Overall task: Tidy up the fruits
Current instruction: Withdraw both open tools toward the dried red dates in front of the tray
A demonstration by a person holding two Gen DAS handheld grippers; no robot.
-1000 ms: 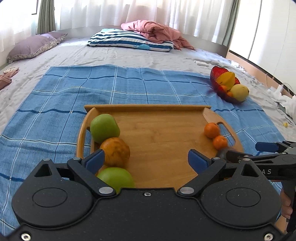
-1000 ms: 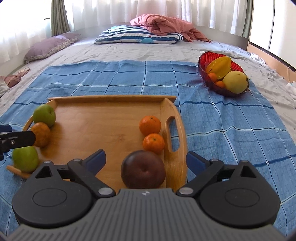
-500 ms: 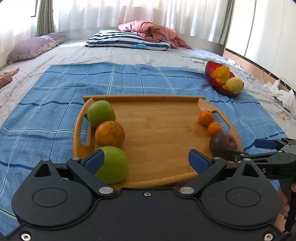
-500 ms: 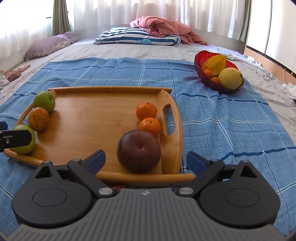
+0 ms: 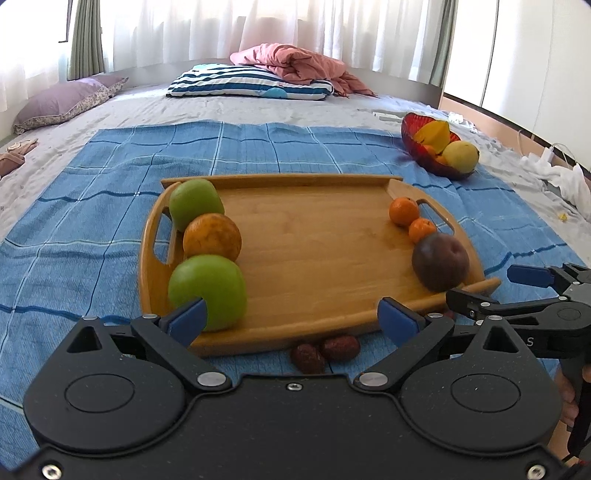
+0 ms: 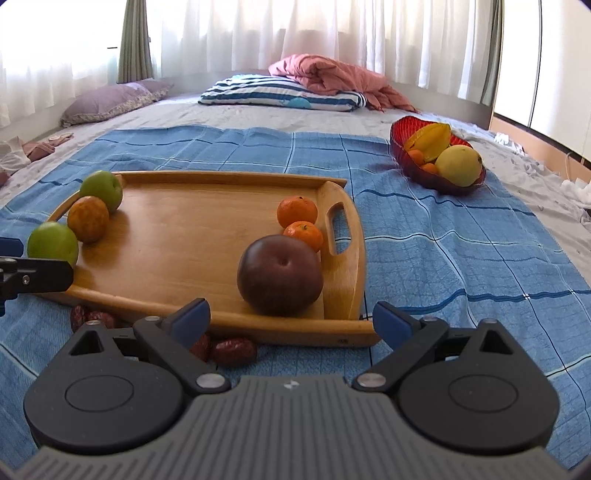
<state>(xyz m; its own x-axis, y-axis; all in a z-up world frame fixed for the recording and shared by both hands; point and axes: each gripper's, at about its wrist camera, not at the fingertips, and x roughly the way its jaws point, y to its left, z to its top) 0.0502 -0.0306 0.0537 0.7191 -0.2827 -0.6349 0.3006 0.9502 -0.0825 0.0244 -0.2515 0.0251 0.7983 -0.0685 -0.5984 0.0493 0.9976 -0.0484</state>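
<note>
Your wooden tray (image 5: 306, 254) sits on the blue checked blanket (image 5: 92, 229) and now shows whole, near rim and all, where a second ago both cameras were close over it and cut its front edge off; you have drawn both tools back. That retreat has uncovered a few red dates (image 6: 233, 350) lying on the blanket just in front of the tray's near rim, seen from the left wrist too (image 5: 325, 352). Your left gripper (image 5: 291, 319) is spread wide with nothing between its blue pads, and your right gripper (image 6: 291, 321) is equally spread and empty. On the tray, the left side holds a green apple (image 5: 207, 291), an orange (image 5: 212, 238) and a second green apple (image 5: 195, 203) in a touching row; the right side holds two small mandarins (image 6: 298, 211) and a dark brown-purple fruit (image 6: 279, 275) beside the handle slot. The blanket covers a grey bed (image 6: 236, 114) with a striped pillow (image 6: 280, 94), a pink quilt (image 6: 332, 79), a purple pillow (image 6: 114, 99) and white curtains (image 6: 295, 33) behind. Well apart to the right, a red bowl (image 6: 398, 142) holds a starfruit, a yellow fruit and small oranges.
</note>
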